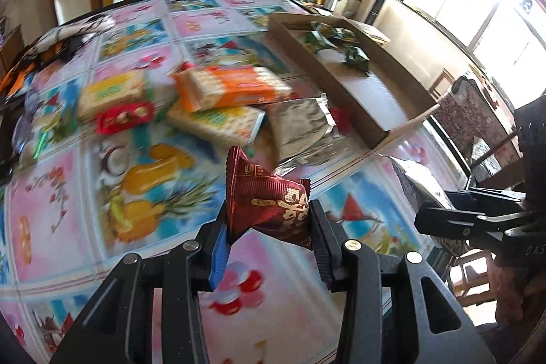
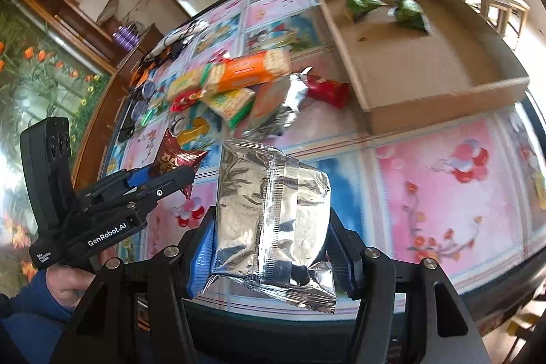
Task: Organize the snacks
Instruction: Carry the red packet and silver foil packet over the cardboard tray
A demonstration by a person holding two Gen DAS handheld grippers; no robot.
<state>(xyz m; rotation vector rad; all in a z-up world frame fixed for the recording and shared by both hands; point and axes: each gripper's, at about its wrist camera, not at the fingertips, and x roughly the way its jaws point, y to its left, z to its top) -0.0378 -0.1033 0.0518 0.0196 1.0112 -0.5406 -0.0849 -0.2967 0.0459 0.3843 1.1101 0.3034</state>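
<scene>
My left gripper [image 1: 268,220] is shut on a dark red snack packet [image 1: 266,200] and holds it above the table; the same gripper [image 2: 170,174] and its red packet [image 2: 172,157] show at the left of the right wrist view. My right gripper [image 2: 271,237] is shut on a silver foil bag [image 2: 273,217], lifted near the table's front edge. A shallow cardboard box [image 2: 440,111] stands at the back right with a few green packets [image 2: 407,11] in its far end. It lies beyond both grippers.
A heap of loose snacks lies mid-table: an orange cracker pack [image 1: 232,87], yellow-green packs [image 1: 112,92], a small red packet [image 2: 327,91] and another silver bag [image 1: 303,128]. The table carries a flowery glass-covered cloth [image 2: 454,193]. A chair and shelves stand behind.
</scene>
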